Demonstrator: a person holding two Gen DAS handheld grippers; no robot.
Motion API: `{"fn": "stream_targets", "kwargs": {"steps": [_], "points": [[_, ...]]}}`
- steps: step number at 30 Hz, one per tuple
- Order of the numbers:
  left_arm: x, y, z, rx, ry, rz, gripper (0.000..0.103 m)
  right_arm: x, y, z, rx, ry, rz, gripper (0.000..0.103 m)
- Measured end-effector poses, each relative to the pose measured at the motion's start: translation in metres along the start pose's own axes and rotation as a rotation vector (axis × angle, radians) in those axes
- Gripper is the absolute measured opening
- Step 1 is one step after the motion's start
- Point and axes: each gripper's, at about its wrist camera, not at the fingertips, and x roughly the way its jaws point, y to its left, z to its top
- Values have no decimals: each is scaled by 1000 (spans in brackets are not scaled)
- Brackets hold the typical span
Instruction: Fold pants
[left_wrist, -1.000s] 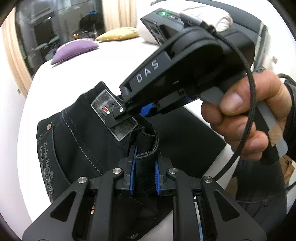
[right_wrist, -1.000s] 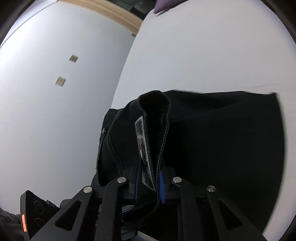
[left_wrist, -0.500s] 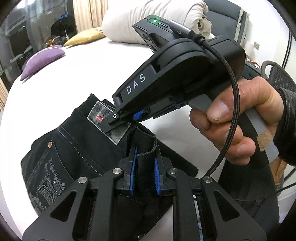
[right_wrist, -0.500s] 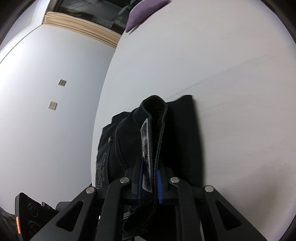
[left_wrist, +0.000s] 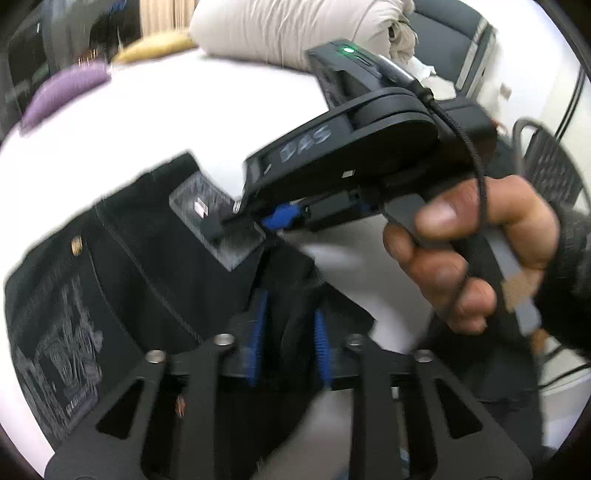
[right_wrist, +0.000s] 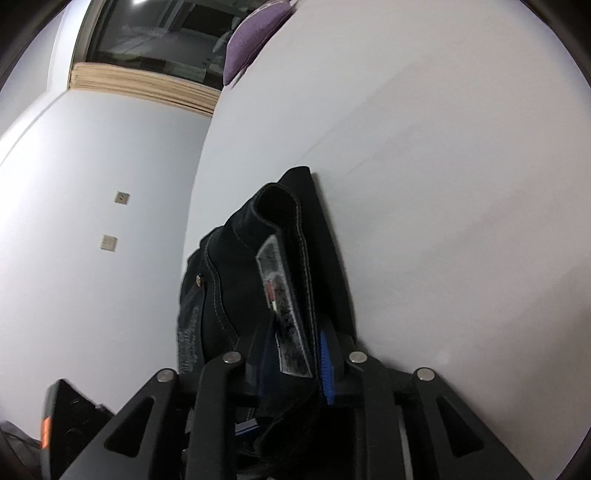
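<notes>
Black jeans (left_wrist: 147, 266) lie folded on the white bed (left_wrist: 184, 110), back pocket embroidery facing up. Both grippers are at the waistband, side by side. In the left wrist view my left gripper (left_wrist: 290, 332) has a fold of waistband between its blue pads; its jaws are opening and the cloth sits loose. My right gripper (left_wrist: 229, 225), held by a hand (left_wrist: 472, 258), has its tip at the grey label patch (left_wrist: 214, 218). The right wrist view shows the right gripper (right_wrist: 295, 358) opening around the upright waistband (right_wrist: 295, 236) and label (right_wrist: 284, 314), with gaps at the pads.
A purple cushion (left_wrist: 66, 92), a yellow cushion (left_wrist: 155, 48) and a rolled white duvet (left_wrist: 295, 29) lie at the bed's far side. A dark chair (left_wrist: 450, 37) and a wire basket (left_wrist: 550, 158) stand at the right. A wall with sockets (right_wrist: 122, 197) borders the bed.
Both pairs of pads have spread apart from the waistband they were clamping. Both grippers have travelled over the bed and sunk, and the spread dark cloth in the right view is gone.
</notes>
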Motion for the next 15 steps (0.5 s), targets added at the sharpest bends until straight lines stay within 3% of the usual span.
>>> {"fn": "stream_targets", "kwargs": {"steps": [1,3,5,6,7,9,10,13,15], "points": [[-10,6,0,-31,3,-22,52,-5,0,1,14,-4,-5,35],[-43,25,-2,-100,-57,-55,71,-23,8,1,6,-58,-65,51],[-68,45,-1,-140,-117,-54,77,-38,18,1,-9,-108,-104,50],[-76,58,1,-162,-132,-22,78,-44,23,0,-17,-116,-87,46],[-79,77,4,-198,-144,30,77,-46,34,-1,-38,-119,-58,35],[-76,112,8,-275,-147,101,76,-38,56,-3,-99,-99,-26,33],[-69,135,10,-335,-134,138,68,-29,67,-5,-135,-81,-26,32],[-41,172,10,-395,-19,229,46,2,77,-8,-173,-11,-69,32],[-28,177,5,-394,33,238,46,22,67,-14,-155,53,-138,23]]}}
